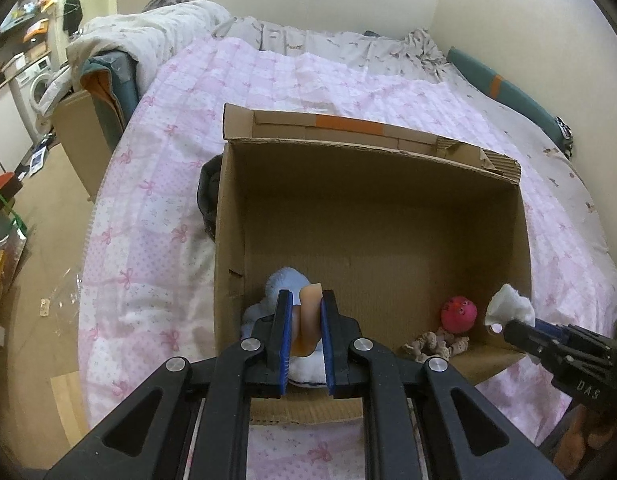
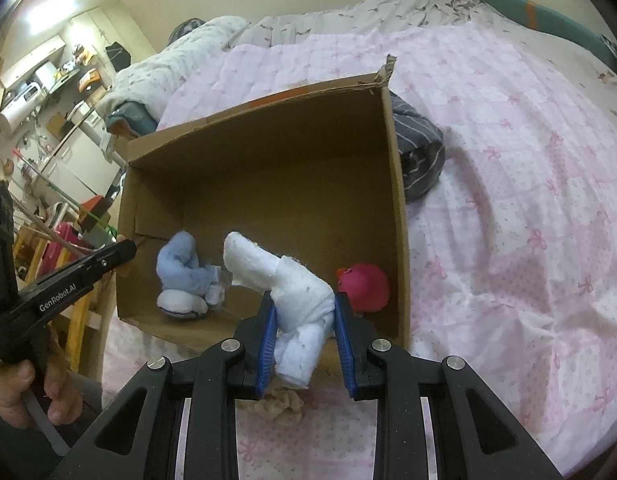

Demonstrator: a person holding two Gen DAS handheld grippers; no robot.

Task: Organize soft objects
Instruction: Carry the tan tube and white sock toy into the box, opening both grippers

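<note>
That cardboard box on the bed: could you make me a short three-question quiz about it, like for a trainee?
1. True or false: the cardboard box lies tipped on its side.
2. What does the right gripper hold? A) white rolled cloth B) pink ball C) blue plush toy
3. Fill in: the left gripper is shut on a ___ coloured soft piece.

Key: 1 false; 2 A; 3 peach.
</note>
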